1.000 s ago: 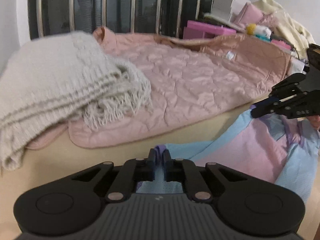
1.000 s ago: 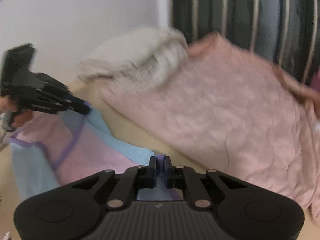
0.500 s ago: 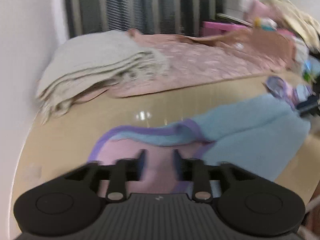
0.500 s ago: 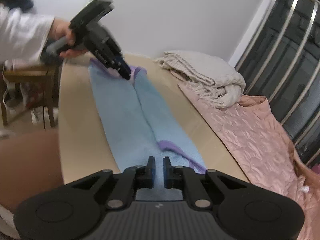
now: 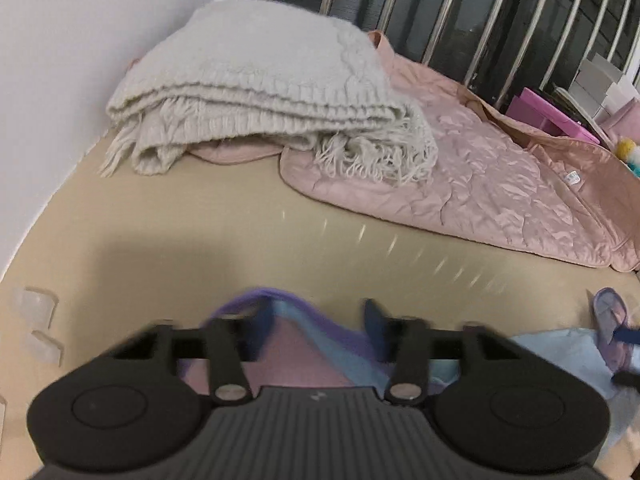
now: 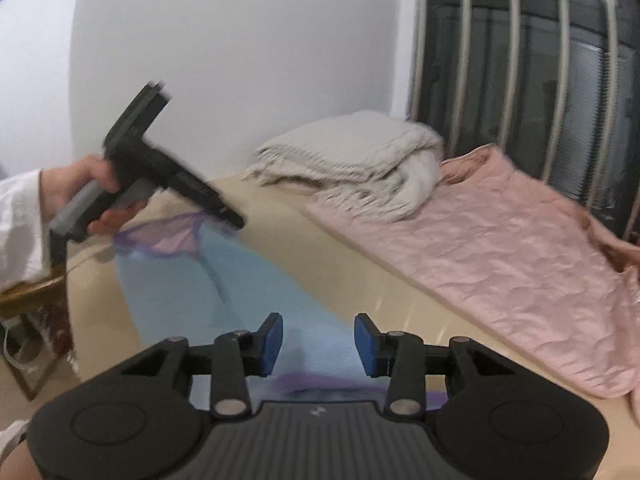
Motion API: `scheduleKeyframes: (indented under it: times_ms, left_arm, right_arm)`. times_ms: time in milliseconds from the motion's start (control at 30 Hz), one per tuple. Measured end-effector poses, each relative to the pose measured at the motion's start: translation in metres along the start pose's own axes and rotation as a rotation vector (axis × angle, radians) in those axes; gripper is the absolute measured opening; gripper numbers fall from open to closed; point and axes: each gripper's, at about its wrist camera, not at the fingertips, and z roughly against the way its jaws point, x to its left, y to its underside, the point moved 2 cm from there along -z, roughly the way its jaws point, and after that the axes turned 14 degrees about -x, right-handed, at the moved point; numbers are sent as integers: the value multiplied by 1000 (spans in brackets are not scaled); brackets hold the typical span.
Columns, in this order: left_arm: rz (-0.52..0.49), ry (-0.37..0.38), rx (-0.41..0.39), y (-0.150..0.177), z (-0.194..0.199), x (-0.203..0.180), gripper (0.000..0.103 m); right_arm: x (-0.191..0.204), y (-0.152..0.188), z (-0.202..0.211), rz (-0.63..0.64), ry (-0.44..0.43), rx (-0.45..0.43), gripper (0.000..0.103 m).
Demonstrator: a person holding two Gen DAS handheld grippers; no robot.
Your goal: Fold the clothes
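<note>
The blue garment (image 6: pixel 224 280) with its pink inside and purple trim lies flat on the tan table (image 5: pixel 160 240), stretched in a long strip between your two tools. One end sits under your right gripper (image 6: pixel 318 344); the other, where the pink lining (image 6: pixel 172 240) shows, is at the far left under your left gripper (image 6: pixel 228 216). Laid out lengthwise like this, it looks set for the next fold, which I judge would bring one end over the other.

Your right gripper hangs just over the near end with its blue pads (image 6: pixel 272 344) spread wide and nothing between them. In the left wrist view your left gripper (image 5: pixel 312 328) is also spread wide over the purple-edged end (image 5: pixel 272 300), gripping nothing, though motion blur softens that view.

A second ago both tongs were pinched shut on the cloth, and the garment hung crumpled between them. Half a second ago the left had begun to part while the right was still nearly pressed together. Now both have let go and the cloth has settled flat.

Farther off, the folded grey knit blanket (image 5: pixel 260 92) rests on the pink quilted jacket (image 5: pixel 500 184) along the far side of the table, well apart from your work. Behind them stand the metal bars (image 6: pixel 516 60) of the window, and pink boxes (image 5: pixel 548 116) sit at the far right.
</note>
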Motion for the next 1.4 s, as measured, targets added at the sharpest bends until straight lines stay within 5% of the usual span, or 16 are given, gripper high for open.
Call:
scheduleKeyframes:
  times_ms: [33,300,400,467,600,667,700,733,767,967,1033,1100,1167,1233,1333,1400]
  left_arm:
    - [25,-15,-10,1,3,5,3]
    - [228,-134,-86,6,26,41,5]
    - [295,-172,-114,8,35,53,21]
    - [234,-121,-114,5,45,34,48]
    - [111,19,-15,5,47,-18,51]
    - [97,-12,33,8,37,-30,50]
    - [117,-3,49,11,32,-30,49]
    - [136,7,58,14,27,-30,33]
    - [150,21,36,16,30,-28,1]
    - [226,95,-89,26,48,-14,2]
    - [167,26,-59,36,54,-14,3]
    - [116,-36,-61,38,62,-17,9]
    - [71,-93,-85,35,71,-22,32]
    - [27,-112,-137,30,82,-34,42]
    - [-74,-65,-203,24,86,-63,57]
    - [-126,-35,-207,26,78,-81,62]
  right_arm:
    - [7,4,-3,9,-11,18,37]
    - [14,21,-13,-25,0,74,36]
    - [18,21,-14,8,3,78,38]
    - [21,22,-14,19,3,79,38]
    - [17,23,-15,1,3,72,39]
    - [18,23,-15,2,8,70,39]
    - [18,23,-15,3,11,69,39]
    - [18,23,-15,4,14,68,39]
    - [19,23,-15,4,16,67,39]
    - [17,26,-13,-10,14,58,39]
    - [16,26,-12,-16,12,55,39]
    - [14,25,-11,-24,9,56,39]
    - [9,17,1,-27,21,22,39]
    - [1,6,21,-28,49,-35,43]
    - [-38,-8,50,-79,203,-73,55]
    - [-69,-8,47,-118,336,4,55]
